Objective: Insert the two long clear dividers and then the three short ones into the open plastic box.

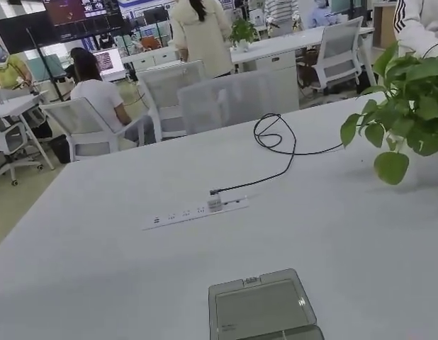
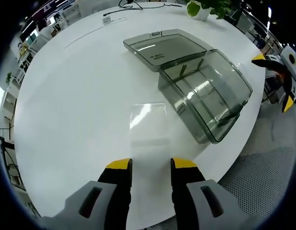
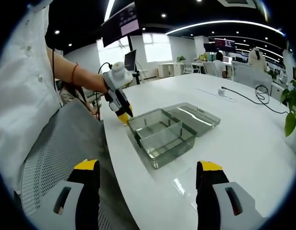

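Note:
The open clear plastic box (image 2: 205,98) lies near the table's edge, its lid (image 2: 165,48) folded flat behind it. The lid's corner (image 1: 265,304) shows at the bottom of the head view. Clear partition walls seem to stand inside the box (image 3: 160,136); how many I cannot tell. Flat clear dividers (image 2: 148,120) lie on the white table left of the box, just ahead of my left gripper (image 2: 151,165), which is open and holds nothing. My right gripper (image 3: 148,167) is wide open and empty, off the table's edge, facing the box. The left gripper (image 3: 118,98) hovers beside the box's far corner.
A white power strip (image 1: 194,212) with a black cable (image 1: 276,142) lies mid-table, and a potted plant (image 1: 407,113) stands at the right. A grey mesh chair (image 3: 66,139) stands at the table's edge. People and chairs fill the room behind.

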{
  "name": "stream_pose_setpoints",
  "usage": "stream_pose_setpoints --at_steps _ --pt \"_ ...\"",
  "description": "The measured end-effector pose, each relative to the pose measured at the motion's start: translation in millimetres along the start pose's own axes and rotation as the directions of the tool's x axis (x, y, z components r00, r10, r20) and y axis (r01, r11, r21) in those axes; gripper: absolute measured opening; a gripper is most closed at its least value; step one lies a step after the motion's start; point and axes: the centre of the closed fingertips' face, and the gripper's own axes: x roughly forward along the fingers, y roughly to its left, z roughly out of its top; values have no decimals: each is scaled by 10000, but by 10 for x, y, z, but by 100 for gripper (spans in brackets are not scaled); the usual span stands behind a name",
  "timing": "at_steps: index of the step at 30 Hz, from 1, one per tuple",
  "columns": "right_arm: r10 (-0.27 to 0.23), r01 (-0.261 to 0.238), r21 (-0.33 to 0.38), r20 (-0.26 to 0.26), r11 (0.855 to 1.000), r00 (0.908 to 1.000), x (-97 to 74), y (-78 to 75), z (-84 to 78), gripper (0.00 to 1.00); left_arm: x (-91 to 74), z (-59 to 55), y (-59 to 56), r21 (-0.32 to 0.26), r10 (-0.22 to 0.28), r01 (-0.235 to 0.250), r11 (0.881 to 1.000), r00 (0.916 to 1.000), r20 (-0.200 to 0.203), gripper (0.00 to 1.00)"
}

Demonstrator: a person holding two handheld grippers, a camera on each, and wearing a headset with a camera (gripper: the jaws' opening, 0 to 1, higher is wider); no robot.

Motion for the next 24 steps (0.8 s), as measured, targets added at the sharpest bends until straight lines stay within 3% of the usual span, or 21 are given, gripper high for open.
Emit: stream_pose_setpoints --at_steps 7,13,15,19,24 --pt "-87 87 48 -24 10000 10000 -19 -19 4 84 -27 -24 -16 -440 -247 260 9987 9993 293 30" --pt "-123 126 182 -166 9998 9998 -19 8 25 84 -105 -9 -7 -1088 -484 577 9924 9951 865 30" --pt "-143 176 553 -598 9983 9981 -26 18 -4 83 -152 3 -5 -1190 -536 665 9907 9926 1088 30" --pt "-177 213 802 -448 9966 9988 -15 33 132 81 -279 75 -24 -1684 -718 1025 9804 9812 1793 30" --pt "-137 176 937 -426 9954 9990 18 104 337 78 -472 203 -73 -1976 -930 1501 9687 9579 2718 30"
